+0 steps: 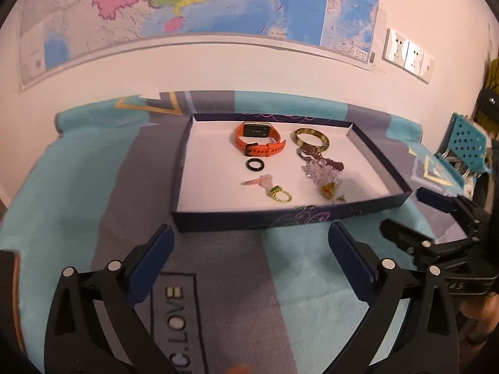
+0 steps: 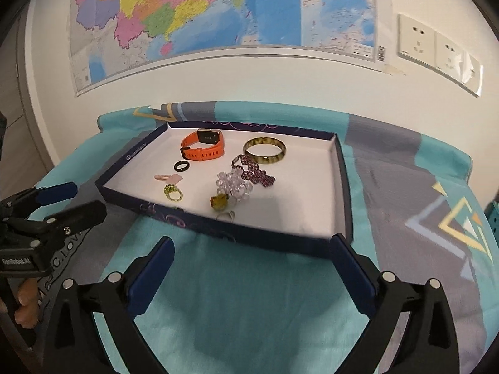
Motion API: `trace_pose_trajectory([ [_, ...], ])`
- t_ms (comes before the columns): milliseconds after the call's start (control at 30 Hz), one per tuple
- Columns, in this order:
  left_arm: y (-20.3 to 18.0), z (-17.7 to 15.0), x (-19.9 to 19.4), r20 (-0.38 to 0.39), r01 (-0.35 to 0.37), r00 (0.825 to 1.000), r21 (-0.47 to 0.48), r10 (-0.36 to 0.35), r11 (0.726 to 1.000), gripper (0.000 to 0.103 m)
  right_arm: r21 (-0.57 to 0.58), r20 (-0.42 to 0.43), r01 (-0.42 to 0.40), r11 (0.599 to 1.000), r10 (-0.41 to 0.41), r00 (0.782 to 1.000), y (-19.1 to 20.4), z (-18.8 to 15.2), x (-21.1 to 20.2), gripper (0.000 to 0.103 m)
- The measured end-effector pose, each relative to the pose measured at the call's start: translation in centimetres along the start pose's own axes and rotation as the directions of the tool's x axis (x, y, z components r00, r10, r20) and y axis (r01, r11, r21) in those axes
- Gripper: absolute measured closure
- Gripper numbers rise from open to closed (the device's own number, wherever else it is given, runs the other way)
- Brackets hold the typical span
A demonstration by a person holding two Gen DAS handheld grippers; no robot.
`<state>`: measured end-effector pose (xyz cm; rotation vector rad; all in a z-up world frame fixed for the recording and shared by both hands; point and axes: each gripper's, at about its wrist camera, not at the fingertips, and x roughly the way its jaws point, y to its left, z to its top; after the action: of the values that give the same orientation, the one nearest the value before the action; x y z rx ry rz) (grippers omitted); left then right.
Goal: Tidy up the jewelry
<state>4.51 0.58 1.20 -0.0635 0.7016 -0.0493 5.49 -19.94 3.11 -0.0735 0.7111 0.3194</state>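
Orange watch point(image 1: 257, 139), black ring point(image 1: 254, 165), mottled amber bangle point(image 1: 311, 139), seemingly purple-scrolled navy box point(image 1: 249, 219)

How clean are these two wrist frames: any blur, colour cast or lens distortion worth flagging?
Left wrist view: warm pinkish cast on the wall; the teal perforated rack at the right edge smears; the tray stays fairly sharp. Right wrist view: cooler white; strong fisheye bends the map edge; the tray's near rim is softly blurred.
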Motion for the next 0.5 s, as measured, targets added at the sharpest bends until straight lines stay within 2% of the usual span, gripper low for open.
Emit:
trace_pose_trajectory([
  [100,-0.4,-0.7,-0.8,0.009,-0.031,0.999,0.017,0.030,0.999,0.006,0.023,0.020,0.004,1.000,-0.004,1.000,0.1,-0.4,-1.1,0.007],
  [500,-1.4,-2.0,-2.8,0.022,-0.062,0.998,0.032,0.062,0.998,0.006,0.007,-0.004,-0.011,1.000,0.011,1.000,1.5,-2.0,-2.7,0.007],
])
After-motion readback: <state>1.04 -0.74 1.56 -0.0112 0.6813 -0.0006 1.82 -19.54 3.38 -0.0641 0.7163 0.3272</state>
